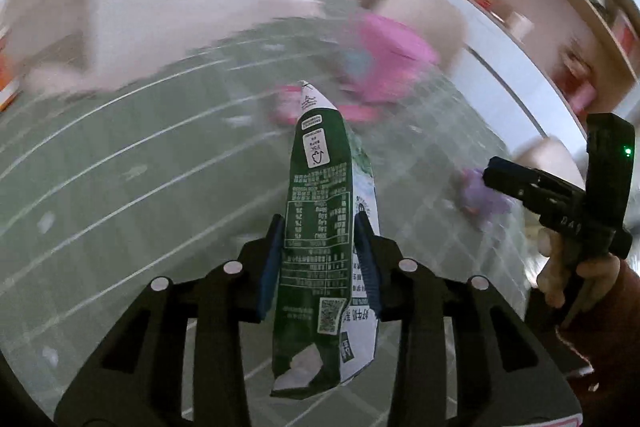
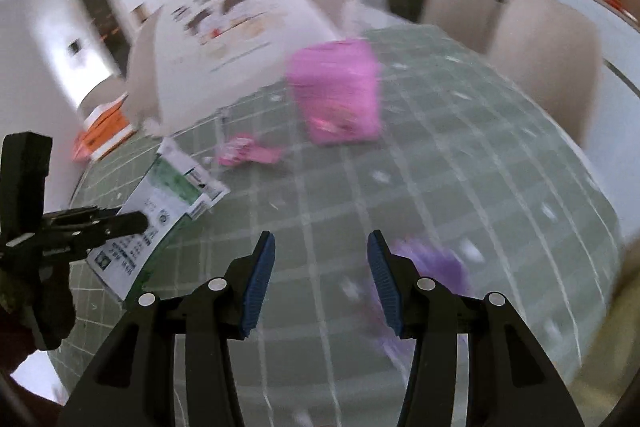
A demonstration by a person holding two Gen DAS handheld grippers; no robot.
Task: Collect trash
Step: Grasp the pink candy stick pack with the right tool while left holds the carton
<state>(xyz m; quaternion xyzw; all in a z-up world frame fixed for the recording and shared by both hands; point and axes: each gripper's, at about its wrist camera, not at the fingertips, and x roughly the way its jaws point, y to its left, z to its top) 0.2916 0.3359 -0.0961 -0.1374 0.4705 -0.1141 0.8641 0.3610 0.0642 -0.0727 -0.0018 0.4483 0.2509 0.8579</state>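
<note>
A flattened green and white drink carton (image 1: 316, 163) stands between the blue pads of my left gripper (image 1: 320, 218), which press on both its sides and hold it above the green grid mat (image 1: 120, 167). In the right wrist view the same carton (image 2: 160, 211) hangs from the left gripper (image 2: 120, 223) at the mat's left edge. My right gripper (image 2: 321, 239) is open with nothing between its fingers. A crumpled purple wrapper (image 2: 432, 263) lies on the mat just beyond its right finger. A small pink wrapper (image 2: 248, 153) lies farther back.
A pink bag (image 2: 336, 91) stands on the mat's far side, next to a large white bag with a printed face (image 2: 228, 39). An orange and white box (image 2: 104, 131) sits at the far left. Beige chairs (image 2: 540, 47) line the right. Small paper scraps dot the mat.
</note>
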